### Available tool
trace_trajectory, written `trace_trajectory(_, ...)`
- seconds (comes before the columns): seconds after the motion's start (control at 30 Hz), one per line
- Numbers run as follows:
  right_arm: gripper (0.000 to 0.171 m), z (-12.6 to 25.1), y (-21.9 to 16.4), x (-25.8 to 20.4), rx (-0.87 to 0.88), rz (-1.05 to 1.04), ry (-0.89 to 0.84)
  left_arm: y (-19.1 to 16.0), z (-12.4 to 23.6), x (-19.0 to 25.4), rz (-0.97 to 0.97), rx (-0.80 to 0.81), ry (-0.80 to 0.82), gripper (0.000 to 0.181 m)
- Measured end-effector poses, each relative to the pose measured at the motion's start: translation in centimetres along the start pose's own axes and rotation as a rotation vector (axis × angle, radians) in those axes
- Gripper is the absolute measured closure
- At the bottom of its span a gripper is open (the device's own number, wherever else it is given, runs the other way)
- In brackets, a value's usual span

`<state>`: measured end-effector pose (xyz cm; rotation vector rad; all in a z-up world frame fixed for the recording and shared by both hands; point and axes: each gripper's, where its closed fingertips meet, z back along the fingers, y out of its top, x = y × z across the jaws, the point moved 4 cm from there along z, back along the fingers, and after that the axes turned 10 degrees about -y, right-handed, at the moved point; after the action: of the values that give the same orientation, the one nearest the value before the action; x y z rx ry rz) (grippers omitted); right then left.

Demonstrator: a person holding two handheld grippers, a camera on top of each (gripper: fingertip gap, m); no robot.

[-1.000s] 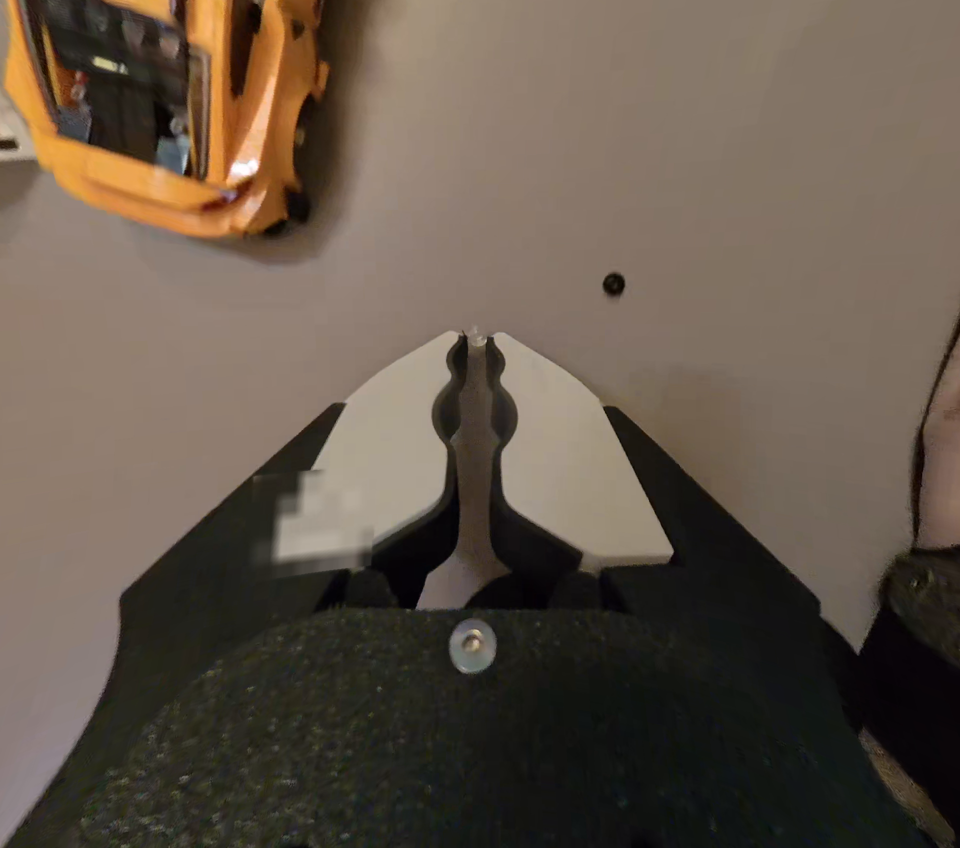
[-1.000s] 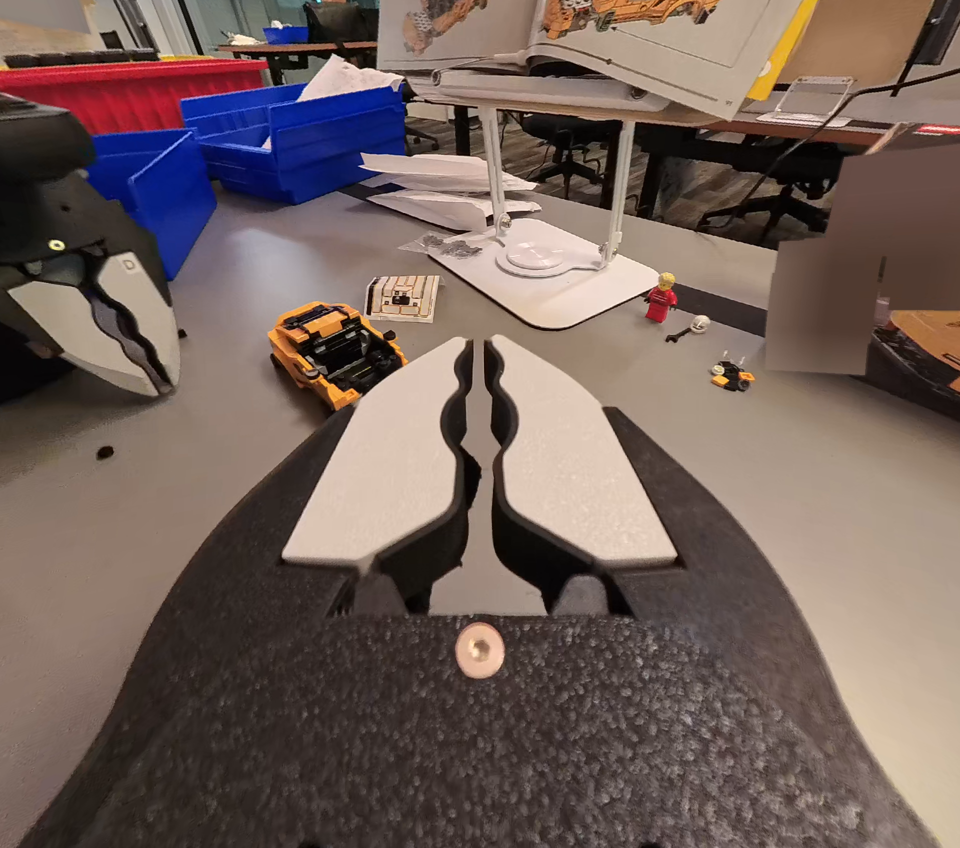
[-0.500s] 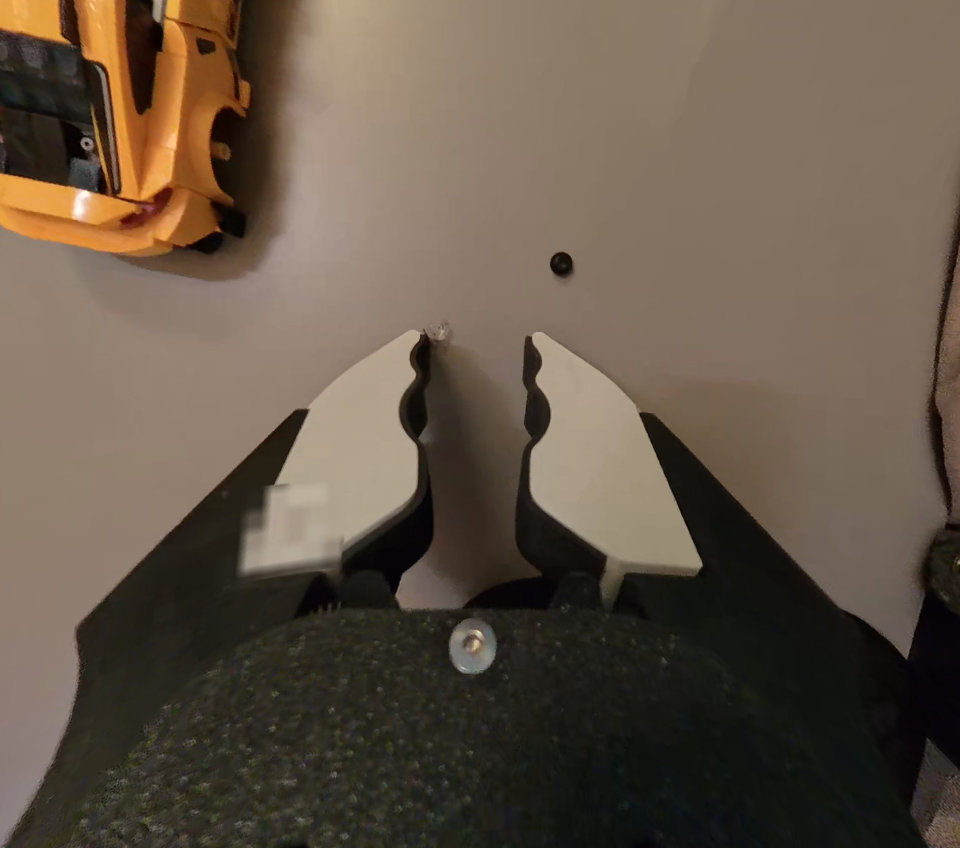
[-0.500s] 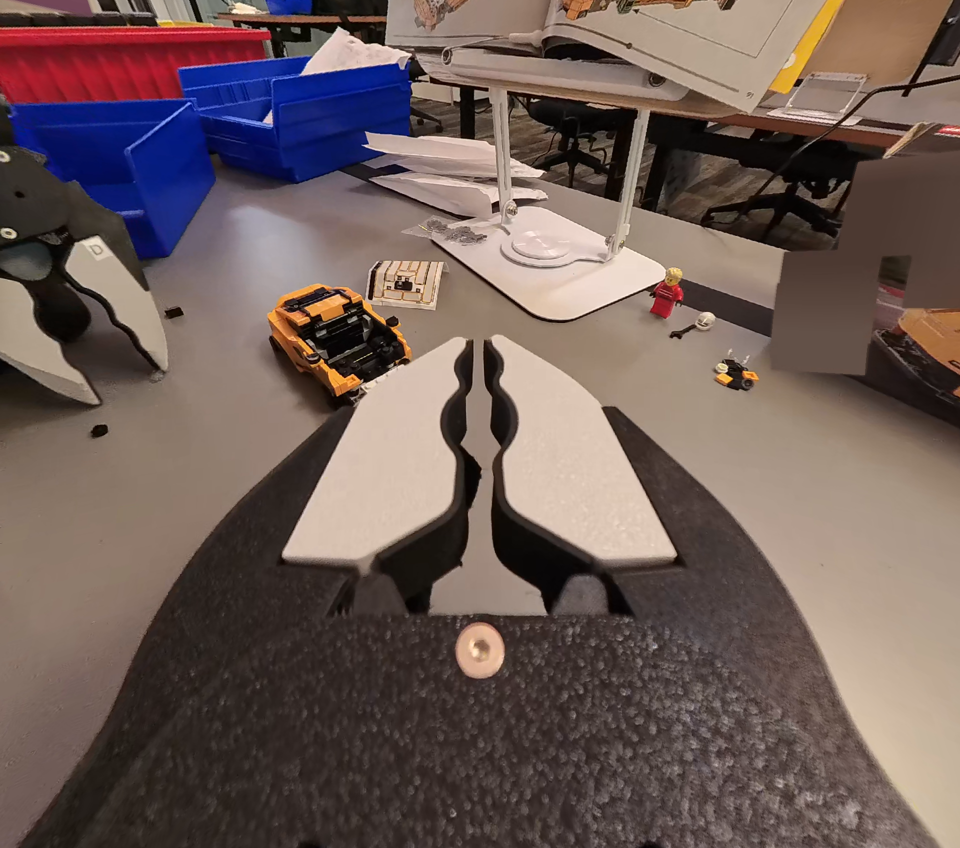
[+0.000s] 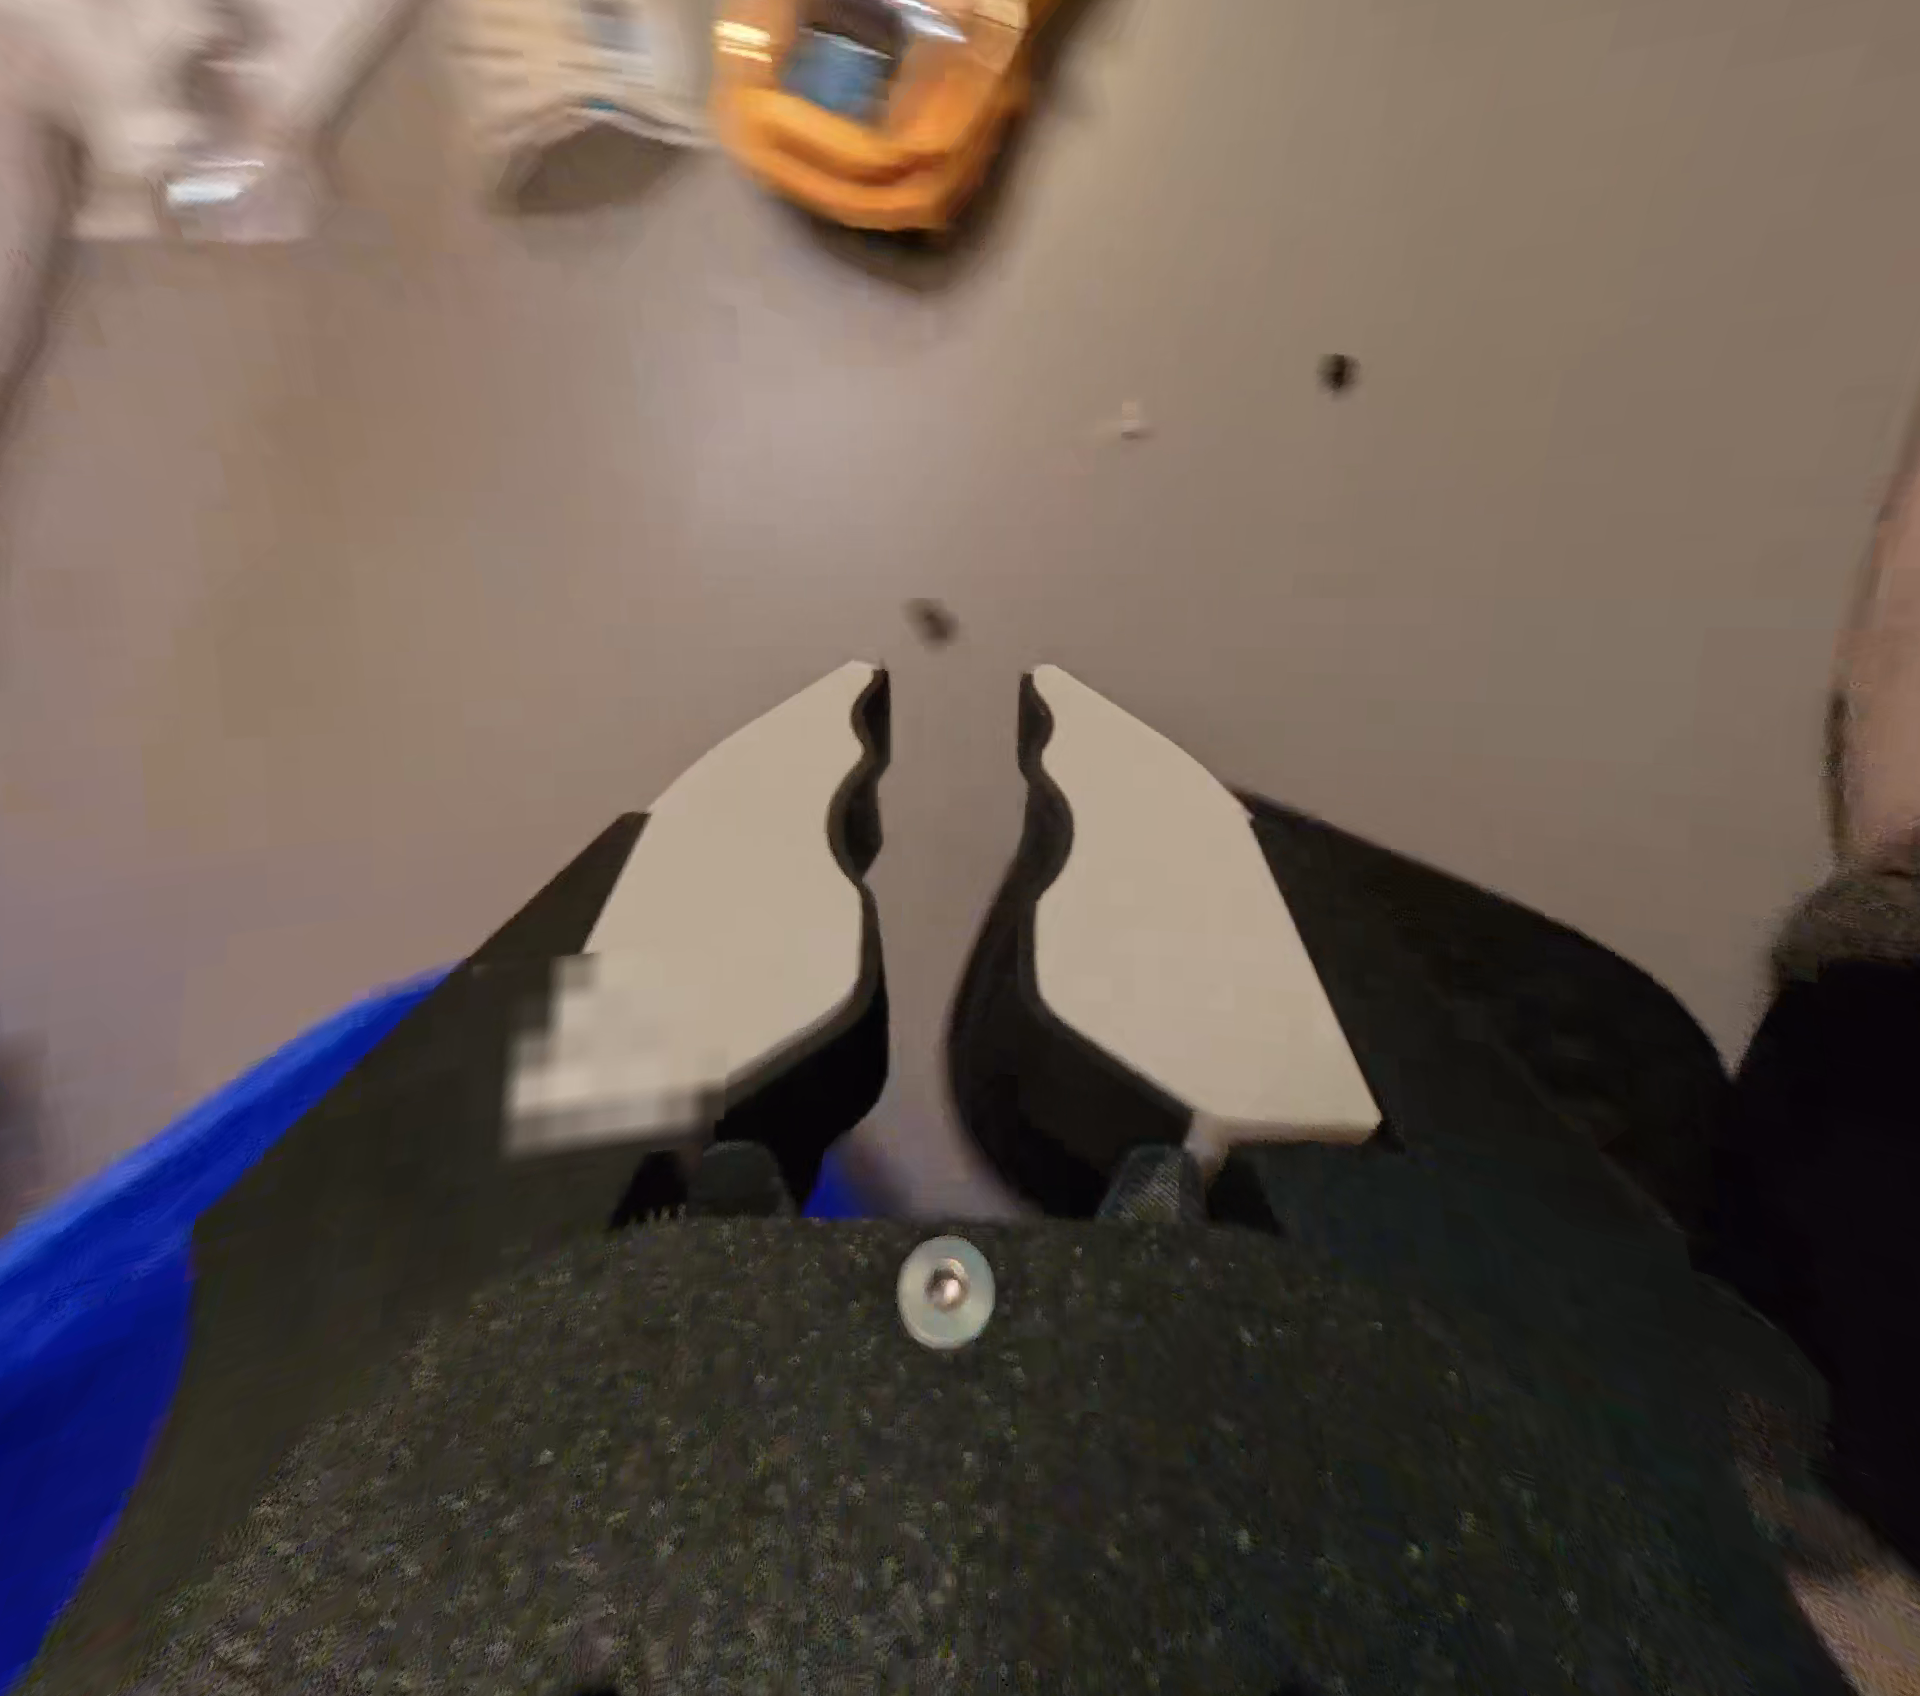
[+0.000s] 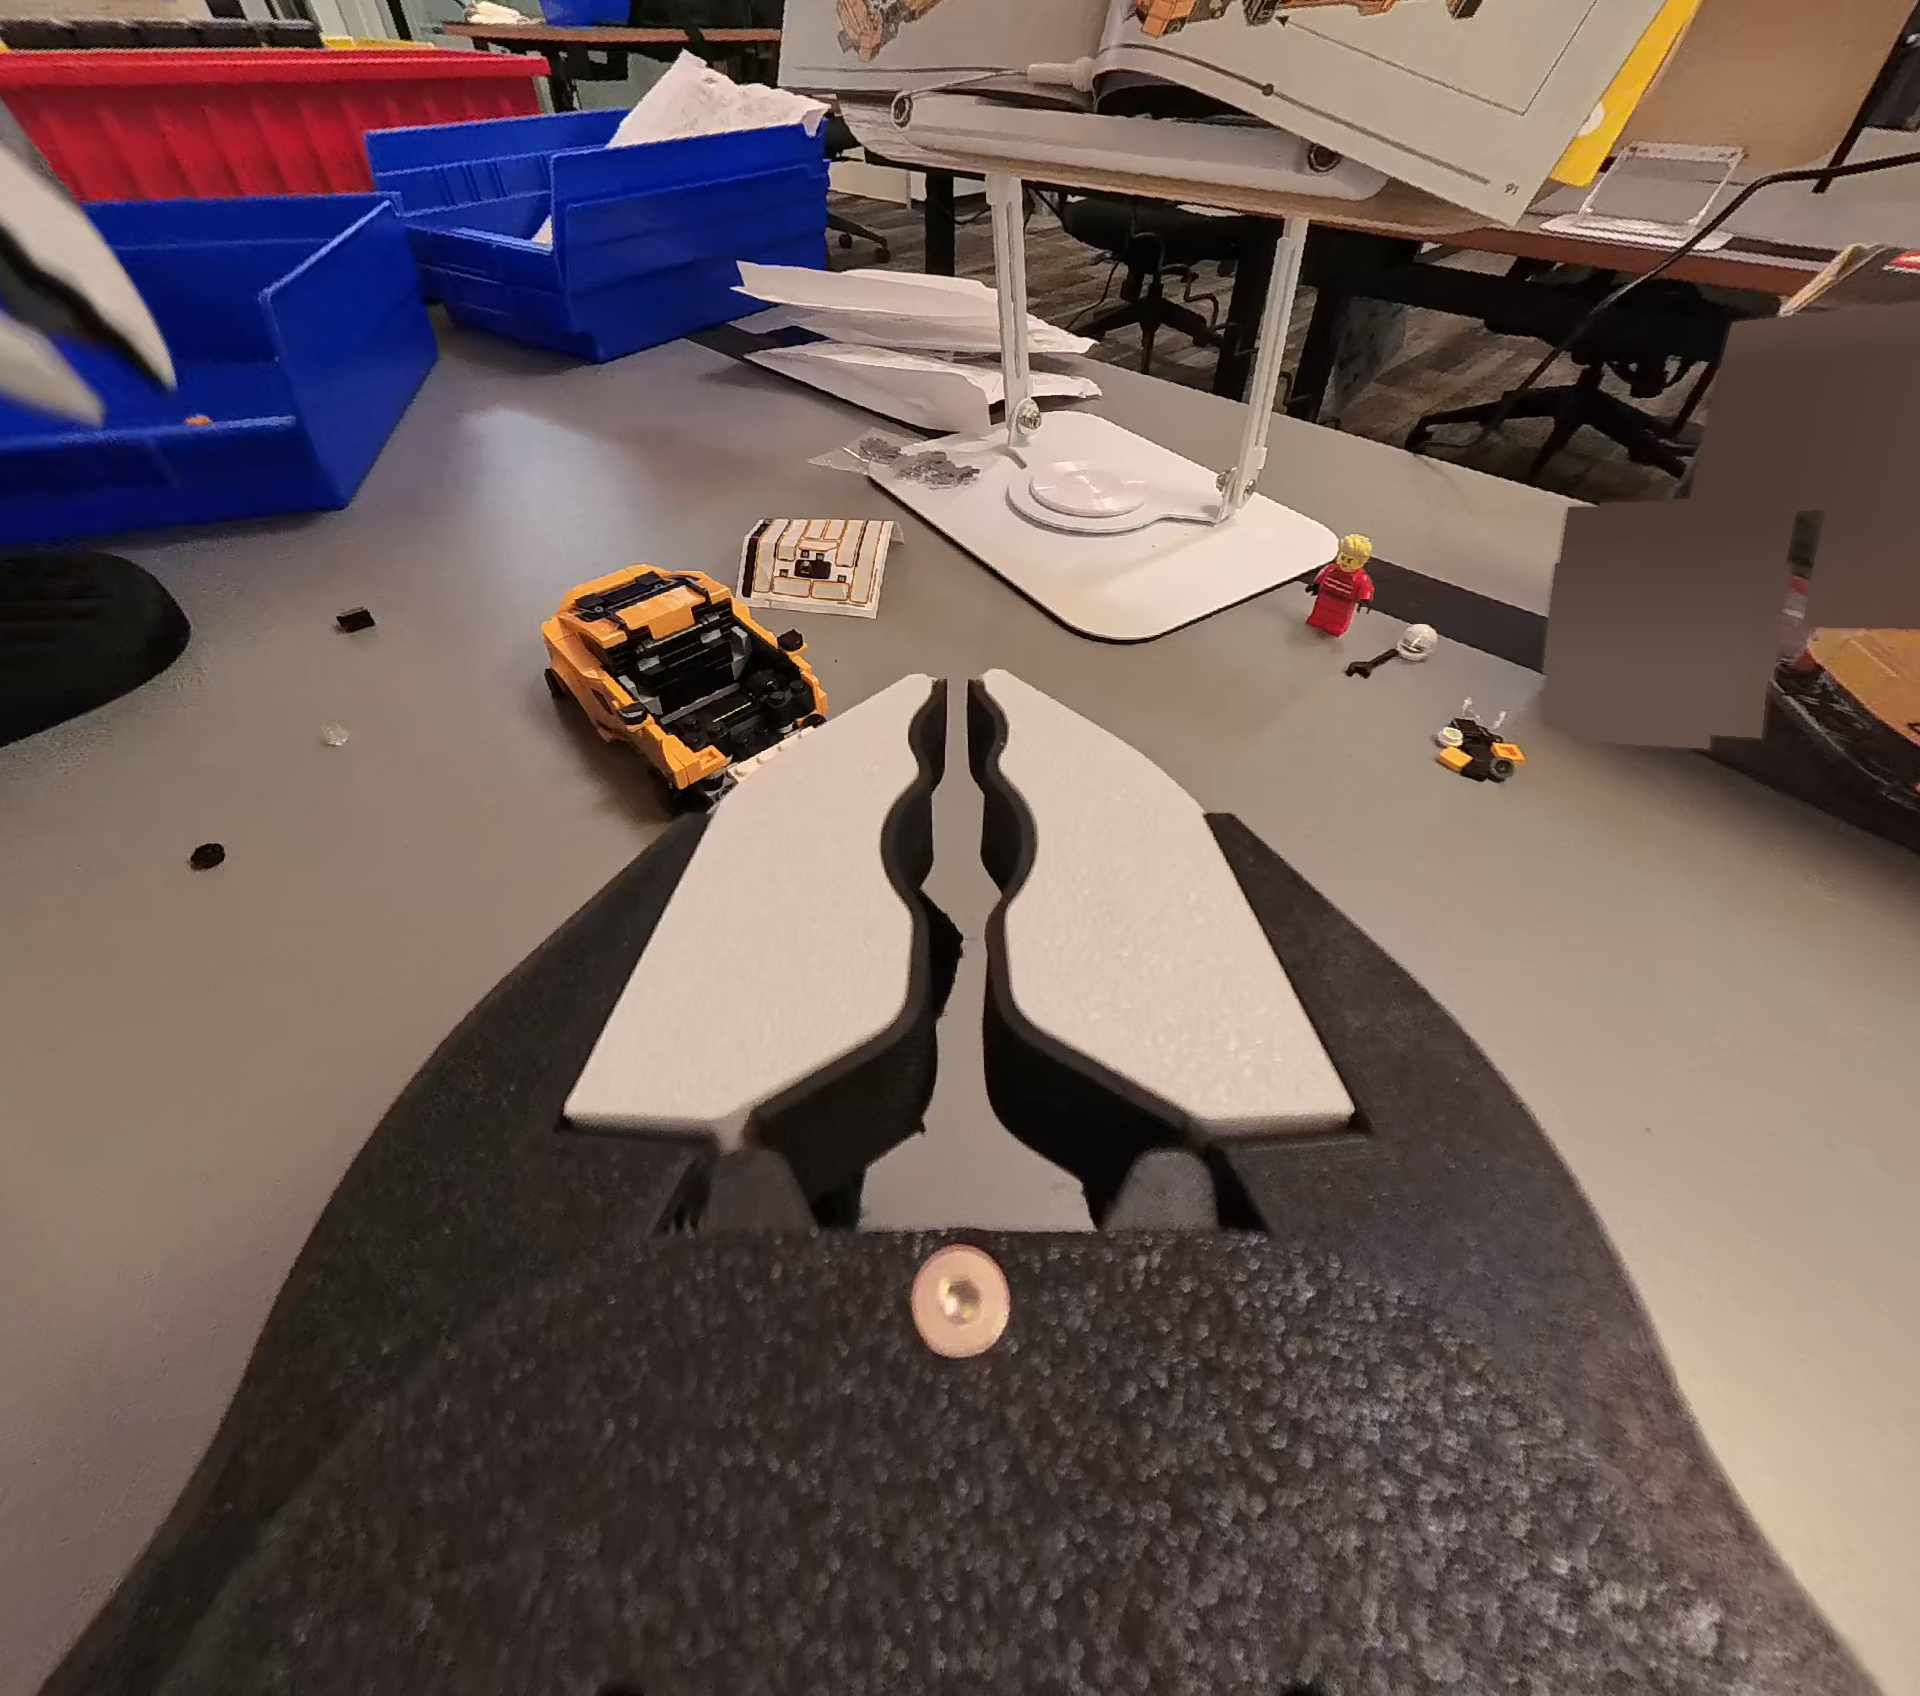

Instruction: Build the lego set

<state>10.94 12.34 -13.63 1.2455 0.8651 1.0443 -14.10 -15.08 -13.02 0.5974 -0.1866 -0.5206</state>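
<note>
Your left gripper [image 5: 953,678] has narrowly parted, empty jaws over the desk [image 5: 1455,192]; lower slowly onto the small black piece [image 5: 931,620]; the orange car [image 6: 681,678] waits beside your right gripper [image 6: 957,682], nearly closed, empty.

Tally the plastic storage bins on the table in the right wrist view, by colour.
Blue plastic bins: 2 (near open-front bin, farther bin holding paper)
Red plastic bin: 1 (long red bin behind them)
Total: 3

Black textured gripper [image 6: 958,690] bodies, grey scalloped jaws, silver centre screws.
</note>
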Motion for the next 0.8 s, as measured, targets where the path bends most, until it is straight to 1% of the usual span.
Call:
trace_trajectory(0.07, 0.168, 0.0, 0.0, -0.1, -0.001, -0.002, 0.006, -1.1, 5.0, -3.6, 0.093, 0.046, 0.186, 0.175)
trace_trajectory(0.1, 0.168, -0.1, 0.0, -0.1, -0.002, -0.002, 0.007, -2.3, 6.7, -5.4, 0.134, 0.024, 0.256, 0.177)
trace_trajectory(0.17, 0.168, -0.1, 0.0, -0.1, -0.002, -0.001, 0.008, -5.8, 7.9, -8.3, 0.232, -0.095, 0.28, 0.173)
trace_trajectory(0.23, 0.168, 0.0, 0.0, -0.1, -0.002, -0.001, 0.005, -9.3, 7.0, -11.0, 0.343, -0.19, 0.259, 0.17)
trace_trajectory(0.27, 0.168, 0.0, 0.0, -0.1, -0.002, -0.001, 0.003, -10.6, 6.0, -11.8, 0.4, -0.209, 0.214, 0.169)
trace_trajectory(0.3, 0.168, 0.0, -0.1, 0.0, -0.004, -0.002, -0.001, -11.6, 4.9, -12.3, 0.45, -0.229, 0.167, 0.168)
trace_trajectory(0.33, 0.168, -0.1, -0.1, 0.0, -0.006, -0.002, -0.004, -12.5, 4.0, -12.9, 0.482, -0.259, 0.155, 0.166)
trace_trajectory(0.4, 0.168, -0.1, -0.3, 0.0, -0.013, -0.003, -0.006, -14.0, 2.9, -13.9, 0.518, -0.325, 0.168, 0.164)
trace_trajectory(0.5, 0.168, -0.3, -0.5, 0.0, -0.023, -0.004, -0.003, -14.6, 1.6, -14.4, 0.627, -0.315, 0.135, 0.159)
trace_trajectory(0.57, 0.168, -0.3, -0.6, 0.1, -0.026, -0.01, -0.002, -15.0, 1.1, -14.8, 0.655, -0.325, 0.144, 0.157)
trace_trajectory(0.63, 0.168, -0.3, -0.7, 0.1, -0.029, -0.015, 0.002, -14.8, 0.9, -15.1, 0.664, -0.308, 0.146, 0.161)
trace_trajectory(0.7, 0.168, -0.3, -0.7, 0.1, -0.029, -0.013, 0.003, -14.9, 0.9, -15.1, 0.67, -0.313, 0.144, 0.172)
trace_trajectory(0.8, 0.168, -0.1, -0.4, 0.1, -0.017, -0.013, 0.002, -14.8, 1.3, -14.6, 0.623, -0.362, 0.154, 0.172)
